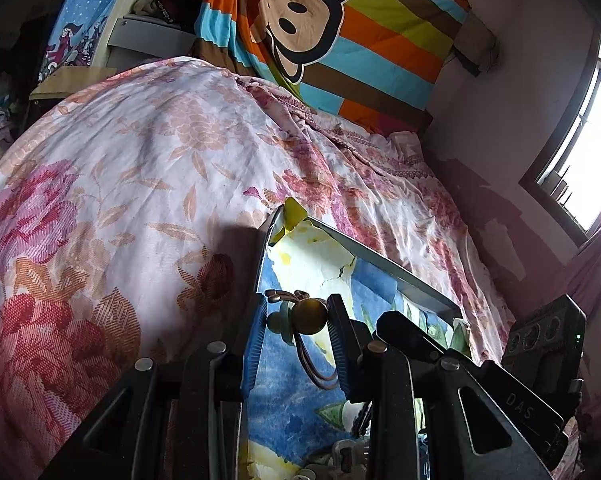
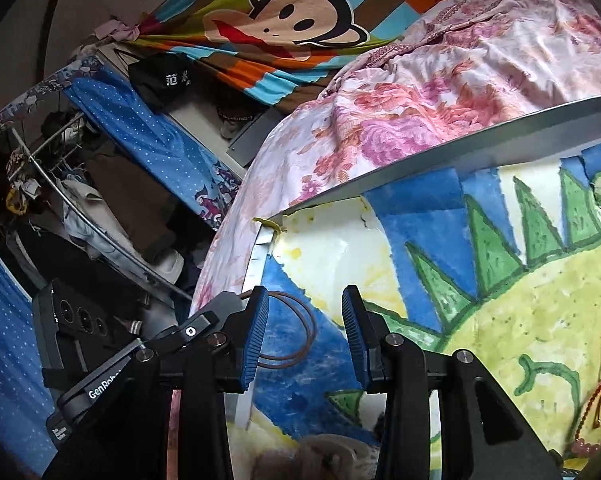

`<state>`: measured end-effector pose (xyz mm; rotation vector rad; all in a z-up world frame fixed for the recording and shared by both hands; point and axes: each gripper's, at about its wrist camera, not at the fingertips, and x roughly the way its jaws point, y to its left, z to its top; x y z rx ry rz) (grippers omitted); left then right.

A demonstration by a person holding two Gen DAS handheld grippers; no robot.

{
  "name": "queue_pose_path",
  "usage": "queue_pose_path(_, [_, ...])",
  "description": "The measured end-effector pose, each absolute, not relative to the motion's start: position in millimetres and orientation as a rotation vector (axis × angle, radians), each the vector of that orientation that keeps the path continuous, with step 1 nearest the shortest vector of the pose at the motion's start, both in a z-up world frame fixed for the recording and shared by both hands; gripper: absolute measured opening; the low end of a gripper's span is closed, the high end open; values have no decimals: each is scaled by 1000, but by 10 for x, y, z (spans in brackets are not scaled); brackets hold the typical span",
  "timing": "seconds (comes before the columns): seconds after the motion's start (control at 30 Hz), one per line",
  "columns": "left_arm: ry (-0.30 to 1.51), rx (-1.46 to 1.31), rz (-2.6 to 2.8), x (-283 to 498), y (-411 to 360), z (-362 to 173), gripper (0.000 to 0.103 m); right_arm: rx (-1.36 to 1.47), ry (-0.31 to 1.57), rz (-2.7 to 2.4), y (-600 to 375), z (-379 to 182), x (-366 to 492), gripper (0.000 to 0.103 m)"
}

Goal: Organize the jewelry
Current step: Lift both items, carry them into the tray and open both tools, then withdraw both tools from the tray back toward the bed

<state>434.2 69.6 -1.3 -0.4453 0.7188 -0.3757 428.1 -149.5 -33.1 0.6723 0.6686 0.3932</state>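
My left gripper (image 1: pixel 298 320) is shut on a hair tie with a bronze ball and a pale green bead (image 1: pixel 308 316); its brown elastic loops hang down between the blue pads. It is held above a painted tray (image 1: pixel 400 276) that lies on the bed. In the right wrist view, my right gripper (image 2: pixel 305 312) is open and empty over the tray's left end (image 2: pixel 380 178). The brown elastic loop (image 2: pixel 300 336) shows beside its left pad, with the left gripper body (image 2: pixel 204 328) next to it. A red cord with pink beads (image 2: pixel 592 416) lies at the tray's right.
The tray rests on a floral bedspread (image 1: pixel 140 168). A striped monkey blanket (image 1: pixel 340 32) hangs at the head. A wall and bright window (image 1: pixel 580 152) are to the right. Clothes racks and blue curtains (image 2: pixel 140 136) stand off the bed's left side. Small items (image 2: pixel 324 456) lie below the grippers.
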Motion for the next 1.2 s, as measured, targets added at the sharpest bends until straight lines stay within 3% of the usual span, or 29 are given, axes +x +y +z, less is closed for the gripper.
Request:
queue_pose_path(0.43, [688, -418, -321, 3943, 764, 184, 35, 630, 627, 439, -1673, 22, 3732, 34])
queue_pose_path(0.47, [683, -406, -317, 3868, 766, 212, 38, 623, 629, 441, -1686, 35, 3675, 34])
queue_pose_path(0.57, [658, -404, -298, 3636, 788, 252, 63, 607, 639, 445, -1734, 46, 3500, 34])
queue_pose_path(0.6, [649, -409, -295, 3566, 805, 258, 65, 609, 642, 440, -1759, 39, 3454, 34])
queue_pose_path(0.77, [650, -410, -262, 3226, 857, 237, 65, 621, 616, 422, -1801, 15, 3431, 34])
queue_pose_path(0.87, [646, -418, -218, 3129, 926, 195, 74, 594, 593, 443, -1699, 2, 3565, 34])
queue_pose_path(1.0, [648, -433, -156, 3150, 1015, 112, 80, 466, 565, 587, -1438, 71, 3755, 43])
queue_pose_path(1.2, [668, -435, -117, 3393, 1153, -36, 82, 191, 537, 915, -983, 201, 3941, 43])
